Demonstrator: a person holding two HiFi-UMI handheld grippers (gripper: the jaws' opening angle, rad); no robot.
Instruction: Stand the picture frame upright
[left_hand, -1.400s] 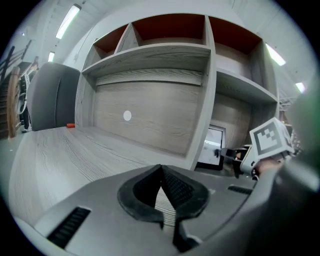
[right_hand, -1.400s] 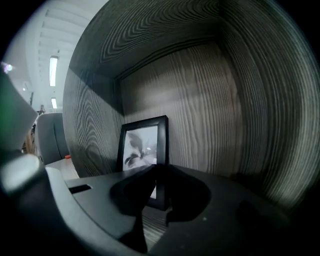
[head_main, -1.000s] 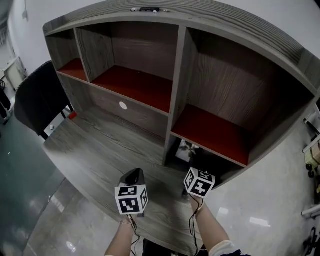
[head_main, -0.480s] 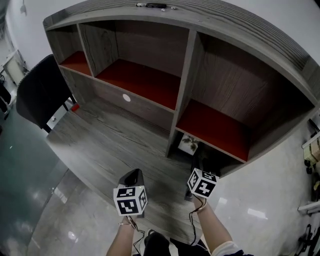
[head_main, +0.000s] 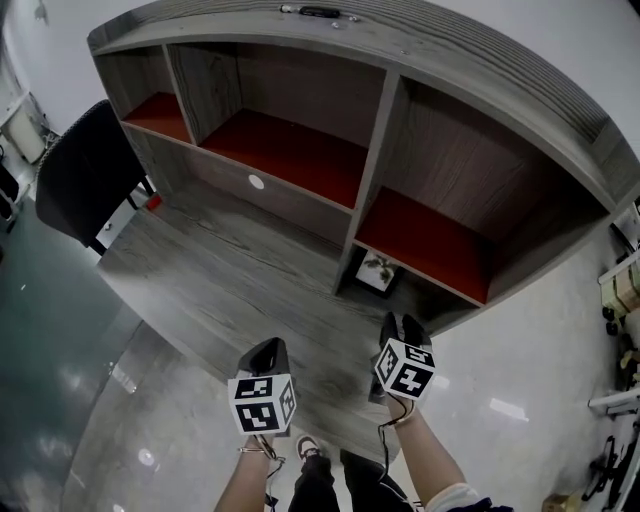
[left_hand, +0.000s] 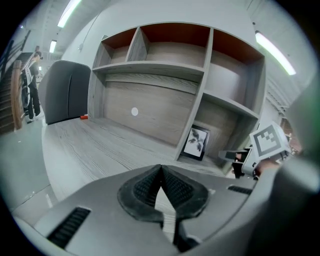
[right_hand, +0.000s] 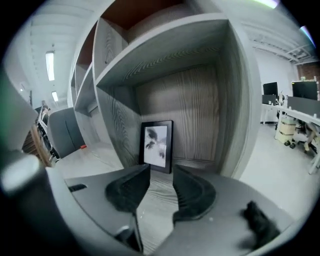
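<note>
While your left hand-held gripper (left_hand: 161, 167) hung above the near part of the surface (head_main: 230, 280) with its jaws pressed together on nothing, your right hand-held gripper (right_hand: 161, 172) sat beside it on its right. The right jaws stood apart, having just been opening, and only bare wood grain showed in the gap between them. Ahead of the right hand-held gripper, clear of its tips, the picture frame (right_hand: 157, 145) stood upright on the surface at the back of the low compartment of the shelf unit (head_main: 380, 150). It was just beside the upright divider (right_hand: 116, 127) on that hand-held gripper's left. Its black border faced you around a dark leafy print on white. From your left hand-held gripper the picture frame lay ahead and to the right. Far off to that hand-held gripper's left, past the end of the surface, stood a dark chair (head_main: 85, 180).
</note>
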